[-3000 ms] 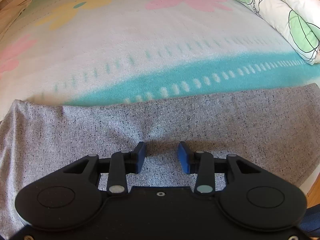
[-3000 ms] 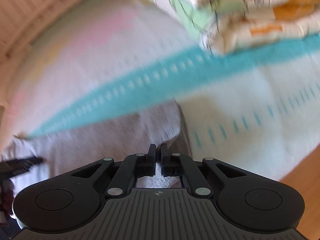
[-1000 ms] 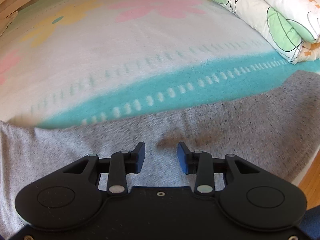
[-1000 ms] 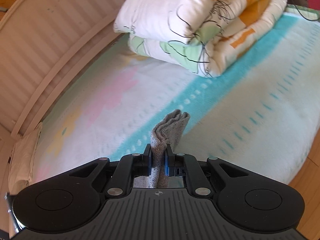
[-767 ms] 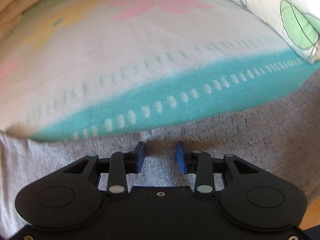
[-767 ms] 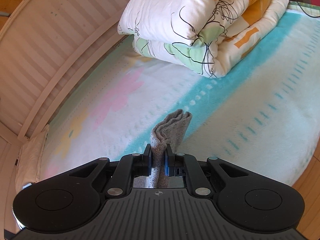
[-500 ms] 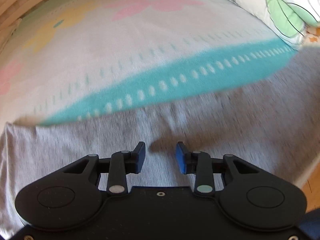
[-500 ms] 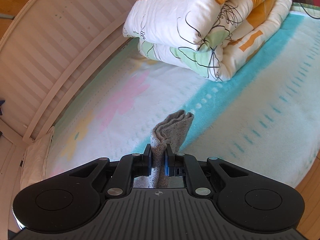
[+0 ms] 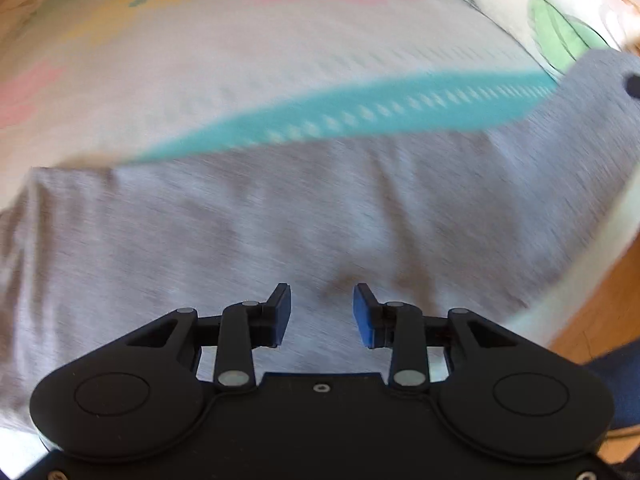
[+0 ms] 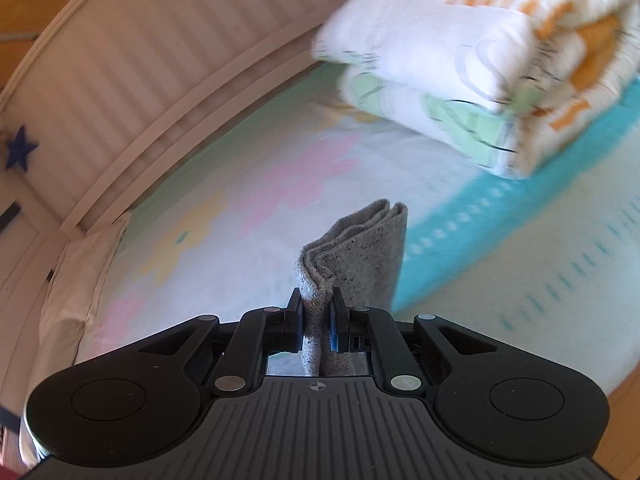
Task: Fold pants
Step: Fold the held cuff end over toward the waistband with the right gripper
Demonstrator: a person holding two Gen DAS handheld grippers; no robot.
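Your left gripper [image 9: 322, 312] hangs over the pants [image 9: 248, 232], which lie across the near part of the bed [image 9: 224, 60], running from its left side to its right edge, nothing between its fingers. At the far right of that view one end of the pants rises off the bed, before the quilt [image 9: 560, 12]. Your right gripper [image 10: 316, 320] pinches that bunched end between its fingers above the bed, with the quilt lying beyond it to the right and the headboard [image 10: 168, 64] behind to the left.
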